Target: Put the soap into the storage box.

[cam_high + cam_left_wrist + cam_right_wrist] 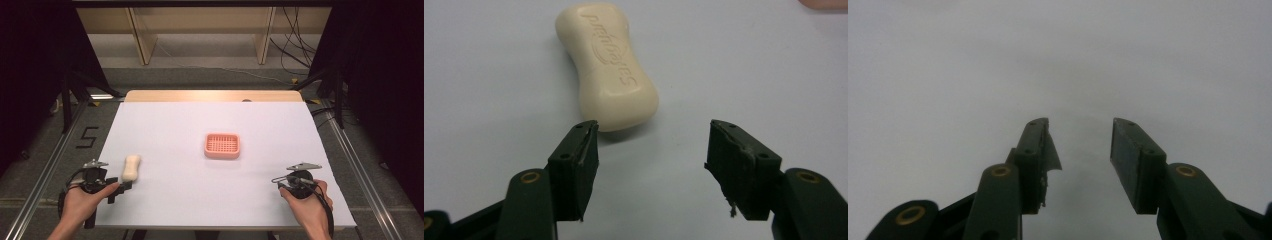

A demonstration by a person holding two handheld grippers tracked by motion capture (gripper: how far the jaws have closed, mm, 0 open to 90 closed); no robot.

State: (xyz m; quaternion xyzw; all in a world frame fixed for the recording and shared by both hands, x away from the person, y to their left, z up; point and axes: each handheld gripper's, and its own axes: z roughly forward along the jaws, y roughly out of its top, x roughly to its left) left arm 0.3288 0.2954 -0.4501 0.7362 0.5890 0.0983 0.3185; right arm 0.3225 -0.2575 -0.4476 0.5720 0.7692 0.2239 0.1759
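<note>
Soap bar (607, 65) lies just ahead of the left gripper (654, 150), untouched

Even overhead light, dark surroundings, soft shadows, slightly blurred close-ups

Pink soap dish (222, 146) mid-table on white sheet (175, 125).

A lab: metal rig frame (47, 165), loose cables (295, 42), black curtains (30, 60).
</note>
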